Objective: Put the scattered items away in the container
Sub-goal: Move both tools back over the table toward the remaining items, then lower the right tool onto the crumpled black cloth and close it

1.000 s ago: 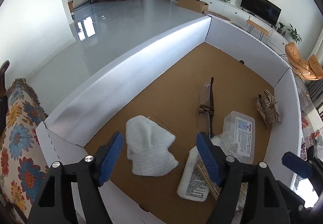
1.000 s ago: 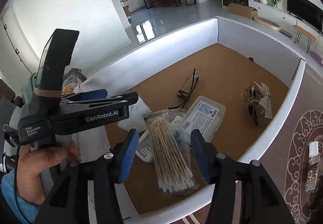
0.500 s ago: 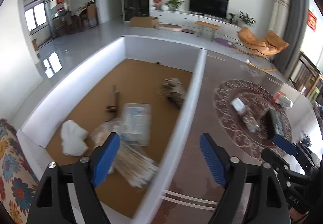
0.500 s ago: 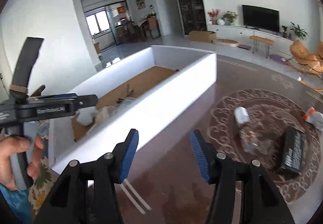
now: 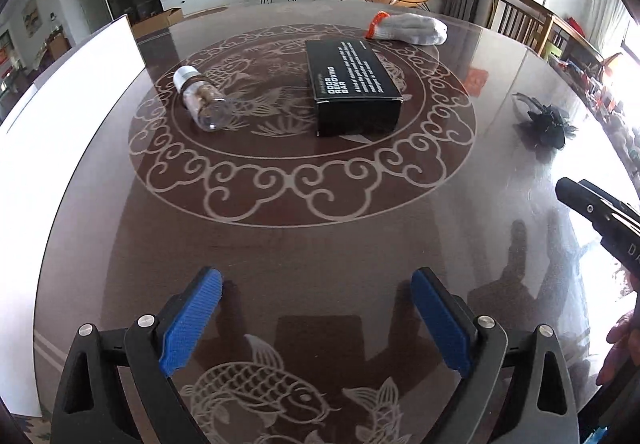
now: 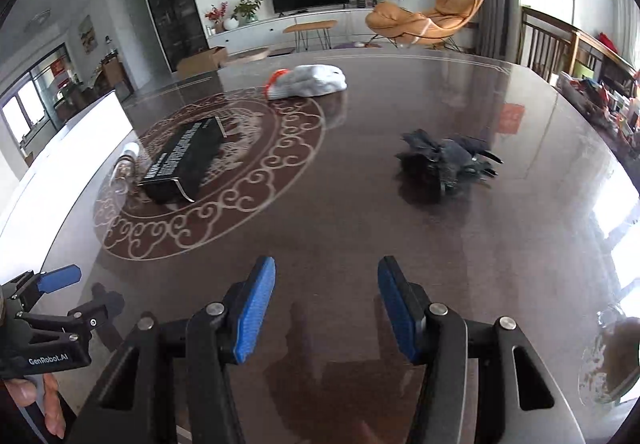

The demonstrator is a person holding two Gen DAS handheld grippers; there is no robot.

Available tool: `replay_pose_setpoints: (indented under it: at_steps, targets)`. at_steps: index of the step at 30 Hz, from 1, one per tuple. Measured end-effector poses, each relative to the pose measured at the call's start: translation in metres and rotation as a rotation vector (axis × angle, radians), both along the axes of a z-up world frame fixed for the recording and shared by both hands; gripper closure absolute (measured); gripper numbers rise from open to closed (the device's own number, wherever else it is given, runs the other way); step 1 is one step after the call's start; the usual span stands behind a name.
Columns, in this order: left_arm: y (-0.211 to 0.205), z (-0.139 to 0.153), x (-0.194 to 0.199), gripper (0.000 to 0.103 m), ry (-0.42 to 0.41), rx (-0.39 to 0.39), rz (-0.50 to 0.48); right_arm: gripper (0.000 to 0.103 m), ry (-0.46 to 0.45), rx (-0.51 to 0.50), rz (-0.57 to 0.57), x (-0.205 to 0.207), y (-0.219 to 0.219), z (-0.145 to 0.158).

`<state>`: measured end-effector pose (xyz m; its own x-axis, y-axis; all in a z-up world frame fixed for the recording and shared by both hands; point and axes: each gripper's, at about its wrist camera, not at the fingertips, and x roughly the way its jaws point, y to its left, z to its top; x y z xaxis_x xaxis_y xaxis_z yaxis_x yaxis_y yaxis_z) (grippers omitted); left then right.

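Both grippers hang over a dark glossy table (image 5: 320, 244) with a scroll pattern. On it lie a clear bottle (image 5: 202, 100) on its side, a black box (image 5: 352, 84), a grey glove (image 5: 408, 29) with an orange cuff, and a dark bow-like clip (image 5: 544, 122). The white container wall (image 5: 60, 124) stands at the left edge. My left gripper (image 5: 318, 318) has its jaws opening, nothing between them. My right gripper (image 6: 326, 308) stands open and empty, short of the clip (image 6: 444, 162). The box (image 6: 184, 160) and glove (image 6: 308, 81) lie further left and back.
A clear glass vessel (image 6: 612, 360) sits at the table's near right edge. Wooden chairs (image 5: 520, 24) stand behind the table on the right, and an orange lounge chair (image 6: 424, 20) and a TV lie beyond. A hand (image 6: 36, 400) holds the left gripper's handle.
Both grippers swung from above the white container, with its cotton swabs and cloth, rightward to above the dark table. The left jaws stand wider now. The right jaws kept their width.
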<state>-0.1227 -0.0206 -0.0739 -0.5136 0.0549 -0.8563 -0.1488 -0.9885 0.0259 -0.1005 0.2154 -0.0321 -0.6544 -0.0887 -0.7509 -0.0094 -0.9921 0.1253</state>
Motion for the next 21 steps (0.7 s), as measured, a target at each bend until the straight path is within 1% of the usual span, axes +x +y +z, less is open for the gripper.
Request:
replay_pose_setpoints:
  at_steps: [4, 6, 7, 10, 18, 20, 21]
  targets:
    - [0.005, -0.004, -0.005, 0.006, 0.014, 0.023, 0.018, 0.048, 0.002, -0.017, -0.025, 0.001, 0.011, -0.006]
    - [0.003, -0.005, -0.012, 0.004, 0.016, 0.023, 0.027, 0.048, 0.000, -0.031, -0.033, 0.003, 0.010, -0.009]
    - [0.002, -0.005, -0.015, 0.000, 0.013, 0.023, 0.031, 0.048, -0.005, -0.035, -0.036, 0.004, 0.010, -0.011]
    - [0.000, -0.006, -0.023, 0.000, 0.021, 0.026, 0.039, 0.048, -0.010, -0.020, -0.032, 0.000, 0.002, -0.016]
    - [-0.005, -0.005, -0.020, 0.000, 0.033, 0.032, 0.043, 0.047, -0.013, -0.030, -0.027, -0.005, -0.002, -0.017]
    - [-0.005, -0.006, -0.021, 0.000, 0.035, 0.035, 0.041, 0.044, -0.015, -0.021, -0.020, -0.005, -0.004, -0.017]
    - [-0.005, -0.007, -0.021, 0.000, 0.038, 0.036, 0.042, 0.043, -0.016, -0.021, -0.017, -0.005, -0.005, -0.017]
